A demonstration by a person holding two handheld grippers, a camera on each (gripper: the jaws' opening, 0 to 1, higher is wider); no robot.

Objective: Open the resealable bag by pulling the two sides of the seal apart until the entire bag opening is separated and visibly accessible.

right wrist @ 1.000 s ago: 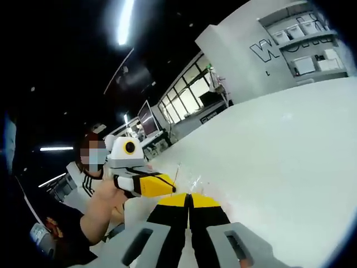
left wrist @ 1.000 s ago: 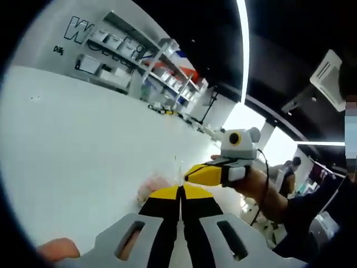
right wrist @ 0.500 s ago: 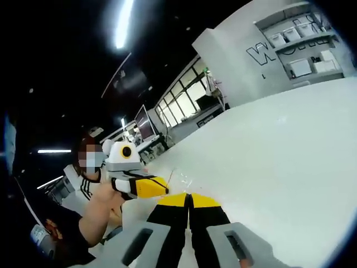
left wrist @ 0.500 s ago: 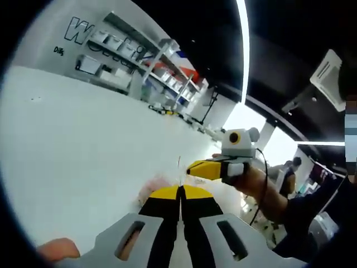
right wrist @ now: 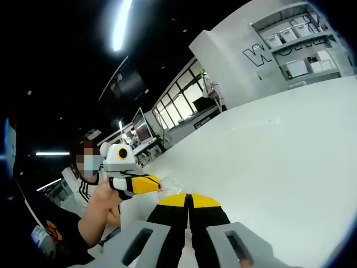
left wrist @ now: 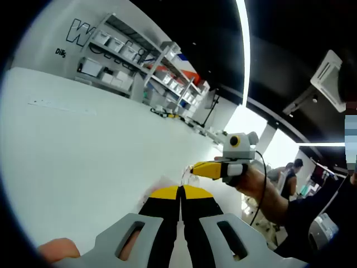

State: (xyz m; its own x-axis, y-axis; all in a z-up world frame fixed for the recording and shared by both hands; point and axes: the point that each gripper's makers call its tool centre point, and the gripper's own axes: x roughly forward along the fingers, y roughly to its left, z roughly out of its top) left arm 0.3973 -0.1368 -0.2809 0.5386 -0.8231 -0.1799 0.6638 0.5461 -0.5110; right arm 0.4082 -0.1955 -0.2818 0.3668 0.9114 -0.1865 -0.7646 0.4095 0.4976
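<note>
A clear resealable bag (left wrist: pixel 188 178) hangs over the white table (left wrist: pixel 83 145), stretched between the two grippers. In the left gripper view my left gripper (left wrist: pixel 180 190) has its yellow-tipped jaws pressed together on one side of the bag's top. My right gripper (left wrist: pixel 195 167), held by a hand, comes in from the right and pinches the other side. In the right gripper view my right gripper (right wrist: pixel 189 197) stands shut at the bottom, and the left gripper (right wrist: pixel 158 181) reaches in from the left. The thin plastic of the bag (right wrist: pixel 174 186) shows a red line between them.
The white table (right wrist: pixel 279 145) spreads wide behind the grippers. Shelves with boxes (left wrist: pixel 128 56) line the far wall, shelves (right wrist: pixel 301 50) also at the upper right. A person's forearm (left wrist: pixel 268 192) crosses at the right. Another person (left wrist: pixel 290 173) stands far back.
The two grippers have drawn a little further apart, and the bag's top is stretched more between them. Both views have tilted slightly upward.
</note>
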